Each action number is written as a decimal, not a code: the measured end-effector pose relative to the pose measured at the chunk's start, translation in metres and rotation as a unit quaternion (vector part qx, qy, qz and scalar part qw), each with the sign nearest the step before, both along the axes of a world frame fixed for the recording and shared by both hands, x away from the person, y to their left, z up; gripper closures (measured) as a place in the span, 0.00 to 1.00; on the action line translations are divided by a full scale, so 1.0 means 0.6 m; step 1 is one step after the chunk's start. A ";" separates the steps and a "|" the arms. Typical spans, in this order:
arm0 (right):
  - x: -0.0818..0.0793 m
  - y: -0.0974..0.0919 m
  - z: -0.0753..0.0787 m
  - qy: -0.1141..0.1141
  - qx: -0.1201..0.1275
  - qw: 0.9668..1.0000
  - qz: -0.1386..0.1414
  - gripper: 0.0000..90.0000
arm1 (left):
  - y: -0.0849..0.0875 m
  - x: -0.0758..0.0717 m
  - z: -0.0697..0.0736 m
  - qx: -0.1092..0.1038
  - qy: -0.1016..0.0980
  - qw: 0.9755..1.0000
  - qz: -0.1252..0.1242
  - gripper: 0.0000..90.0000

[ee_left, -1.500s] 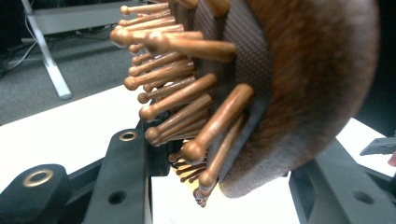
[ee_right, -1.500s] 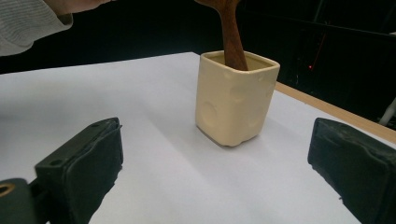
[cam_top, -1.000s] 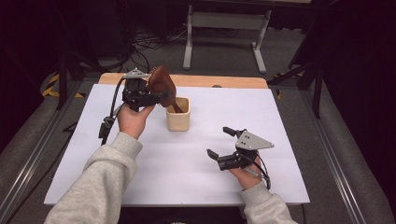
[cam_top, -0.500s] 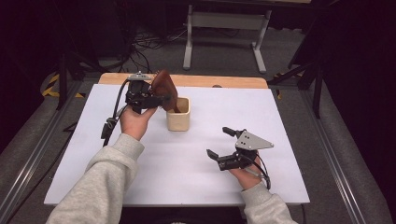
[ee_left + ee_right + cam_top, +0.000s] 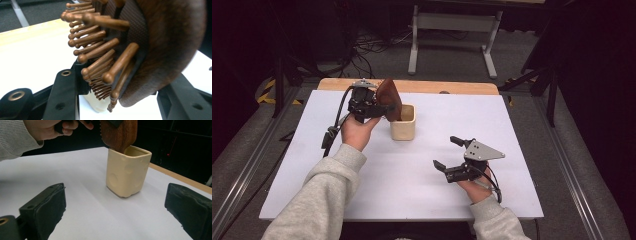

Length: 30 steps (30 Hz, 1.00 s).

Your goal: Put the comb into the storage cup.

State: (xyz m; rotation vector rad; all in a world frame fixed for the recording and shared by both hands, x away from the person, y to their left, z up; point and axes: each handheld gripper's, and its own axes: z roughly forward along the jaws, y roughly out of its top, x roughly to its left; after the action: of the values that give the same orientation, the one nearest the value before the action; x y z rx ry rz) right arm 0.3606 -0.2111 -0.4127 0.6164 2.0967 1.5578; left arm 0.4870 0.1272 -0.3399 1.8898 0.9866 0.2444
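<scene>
Two grippers: my left gripper (image 5: 384, 107) fingers clamp wooden hairbrush (image 5: 389, 98), handle inside cream cup (image 5: 403, 122); right gripper (image 5: 451, 152), cup's five o'clock, fingers wide.

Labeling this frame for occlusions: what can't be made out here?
- Hairbrush handle: inside the cream cup in high and right gripper views, hidden by its wall.
- Left gripper pad contact: brush head covers it in left gripper view.
- Cup in left gripper view: a sliver under the brush.
- Right gripper: jaws apart, nothing between.
</scene>
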 end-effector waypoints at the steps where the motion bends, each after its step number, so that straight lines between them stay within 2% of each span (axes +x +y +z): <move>1: 0.000 0.000 0.000 0.000 0.000 1.000 0.000 0.05 | 0.000 0.000 0.000 0.000 0.001 1.000 -0.001 0.59; 9: 0.001 0.003 -0.002 0.004 -0.004 1.000 0.002 0.05 | 0.006 -0.001 -0.001 0.013 0.001 1.000 0.005 0.53; 13: 0.001 0.003 -0.002 0.005 -0.001 1.000 0.003 0.05 | 0.015 0.000 -0.005 -0.003 0.019 1.000 0.005 0.51; 16: 0.000 0.004 -0.002 0.004 -0.004 1.000 0.004 0.05 | 0.024 0.001 -0.008 -0.012 0.023 1.000 0.002 0.49; 19: 0.001 0.003 -0.002 0.004 -0.002 1.000 0.004 0.05 | 0.032 -0.002 -0.010 -0.003 0.012 1.000 0.007 0.38; 20: 0.001 0.003 -0.002 0.004 -0.001 1.000 0.004 0.05 | 0.038 -0.004 -0.011 0.002 0.000 1.000 0.011 0.25; 21: 0.001 0.003 -0.002 0.004 -0.001 1.000 0.004 0.05 | 0.038 -0.004 -0.011 0.002 0.000 1.000 0.011 0.20; 22: 0.001 0.002 -0.002 0.003 0.000 1.000 0.004 0.05 | 0.041 -0.005 -0.011 0.000 0.000 1.000 0.013 0.20; 23: 0.001 0.002 -0.002 0.004 0.000 1.000 0.004 0.05 | 0.044 -0.007 -0.010 0.002 -0.007 1.000 0.016 0.14; 25: 0.001 0.002 -0.002 0.004 0.000 1.000 0.003 0.05 | 0.049 -0.013 -0.007 0.019 -0.019 0.999 0.030 0.04; 28: 0.001 0.002 -0.001 0.003 0.001 1.000 0.002 0.05 | 0.059 -0.025 0.000 0.026 -0.036 0.998 0.036 0.00; 30: 0.002 0.002 0.000 0.002 0.001 1.000 0.002 0.05 | 0.067 -0.035 0.005 0.023 -0.046 0.998 0.037 0.00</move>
State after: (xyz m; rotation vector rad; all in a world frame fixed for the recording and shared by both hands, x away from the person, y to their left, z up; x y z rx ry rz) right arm 0.3616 -0.2101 -0.4129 0.6163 2.0999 1.5628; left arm 0.4661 0.1673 -0.3366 1.8677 0.9968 0.3966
